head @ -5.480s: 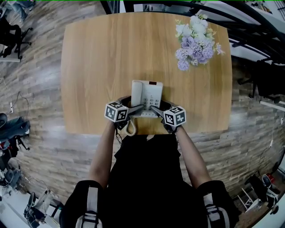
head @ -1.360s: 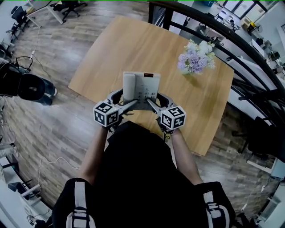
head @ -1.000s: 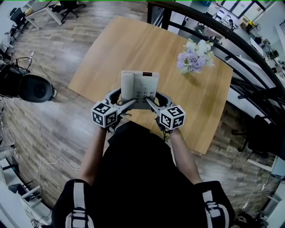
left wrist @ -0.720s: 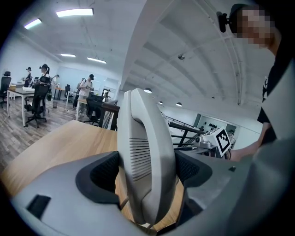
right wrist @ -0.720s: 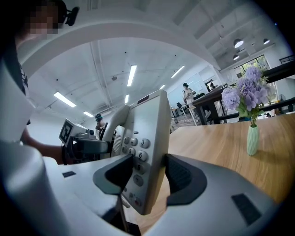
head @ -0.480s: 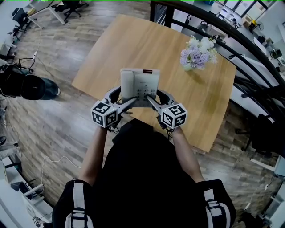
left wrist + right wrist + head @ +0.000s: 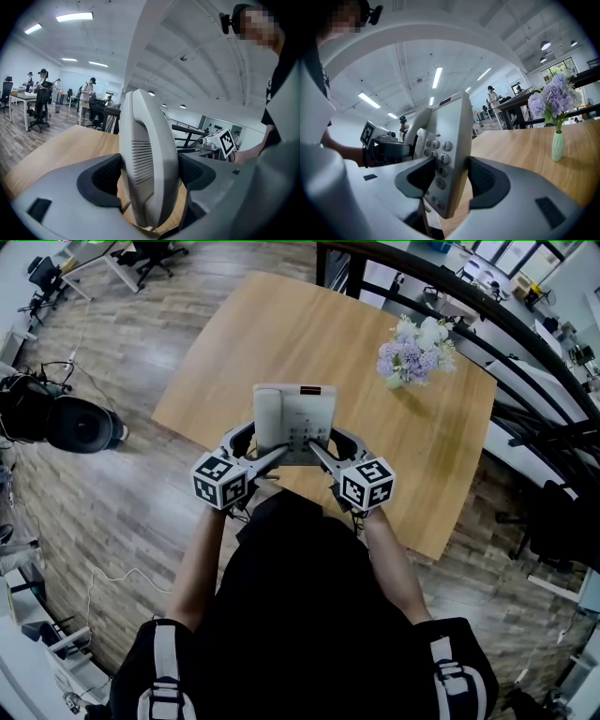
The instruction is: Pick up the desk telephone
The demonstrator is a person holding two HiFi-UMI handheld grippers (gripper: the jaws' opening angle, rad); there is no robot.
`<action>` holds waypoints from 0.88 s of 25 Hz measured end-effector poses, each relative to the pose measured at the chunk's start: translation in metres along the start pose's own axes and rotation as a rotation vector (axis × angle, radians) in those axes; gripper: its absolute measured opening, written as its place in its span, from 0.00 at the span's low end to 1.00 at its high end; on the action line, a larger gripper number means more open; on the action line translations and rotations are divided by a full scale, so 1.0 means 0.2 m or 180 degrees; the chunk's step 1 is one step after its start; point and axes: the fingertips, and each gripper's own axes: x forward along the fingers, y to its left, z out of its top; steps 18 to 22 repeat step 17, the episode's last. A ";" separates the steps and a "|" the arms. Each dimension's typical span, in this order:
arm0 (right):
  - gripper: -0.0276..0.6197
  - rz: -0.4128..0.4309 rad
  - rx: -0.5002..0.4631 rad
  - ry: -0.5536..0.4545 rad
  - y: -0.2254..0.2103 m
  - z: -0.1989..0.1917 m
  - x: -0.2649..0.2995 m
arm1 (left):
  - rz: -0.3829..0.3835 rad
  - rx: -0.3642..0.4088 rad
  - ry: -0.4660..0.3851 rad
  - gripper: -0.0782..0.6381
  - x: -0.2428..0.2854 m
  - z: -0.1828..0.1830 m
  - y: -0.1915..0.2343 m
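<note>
Above the table's (image 7: pixel 281 334) near edge, left gripper (image 7: pixel 150 173) and right gripper (image 7: pixel 450 176) clamp the desk telephone's (image 7: pixel 294 423) sides — stiff, likely slippery plastic.

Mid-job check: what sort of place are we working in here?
Most likely an open-plan office: desks with office chairs, ceiling strip lights, and a desk telephone held over a wooden table.

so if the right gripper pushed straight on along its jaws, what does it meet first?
The desk telephone: the right gripper is clamped on its keypad edge. Past the phone, the left gripper on the opposite side looks next in line, though depth is hard to judge.
</note>
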 end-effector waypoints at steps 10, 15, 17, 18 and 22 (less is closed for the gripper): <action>0.41 -0.0020 0.0011 -0.0030 0.00 -0.01 -0.02 | -0.0010 0.0031 0.0017 0.64 0.00 0.00 -0.03; 0.41 -0.0026 0.0013 -0.0030 0.02 -0.02 -0.02 | -0.0012 0.0025 0.0027 0.64 -0.02 -0.01 -0.03; 0.41 -0.0025 0.0019 -0.0028 0.02 -0.03 -0.02 | -0.0010 0.0033 0.0033 0.64 -0.02 -0.02 -0.02; 0.41 -0.0025 0.0019 -0.0028 0.02 -0.03 -0.02 | -0.0010 0.0033 0.0033 0.64 -0.02 -0.02 -0.02; 0.41 -0.0025 0.0019 -0.0028 0.02 -0.03 -0.02 | -0.0010 0.0033 0.0033 0.64 -0.02 -0.02 -0.02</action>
